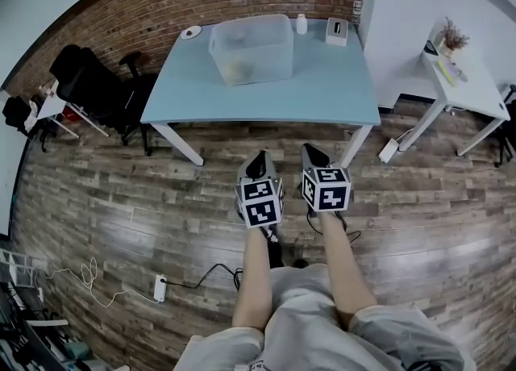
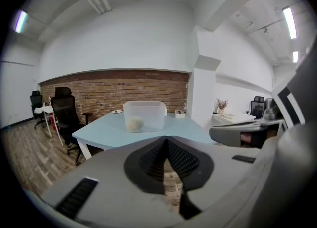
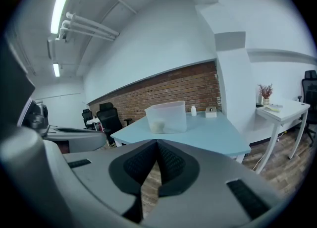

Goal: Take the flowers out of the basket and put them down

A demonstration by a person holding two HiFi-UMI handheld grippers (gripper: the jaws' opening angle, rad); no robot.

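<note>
Tongs on both sides are pressed together with nothing between them. The left tongs (image 1: 258,160) and the right tongs (image 1: 313,153) sit side by side in the middle of the head view, over the wood floor (image 1: 121,200) and well short of the pale blue worktop (image 1: 322,87). The only print that can be made out is the black-and-white square patterns on the left cube (image 1: 260,202) and the right cube (image 1: 326,188).

The translucent basket (image 1: 251,47) stands upper centre on the worktop. The flowers (image 1: 234,67) show as a pale lump low inside its left corner. To its right are a small white bottle (image 1: 301,24) and a small box (image 1: 337,31), whose dark marking is too small to read.
</note>
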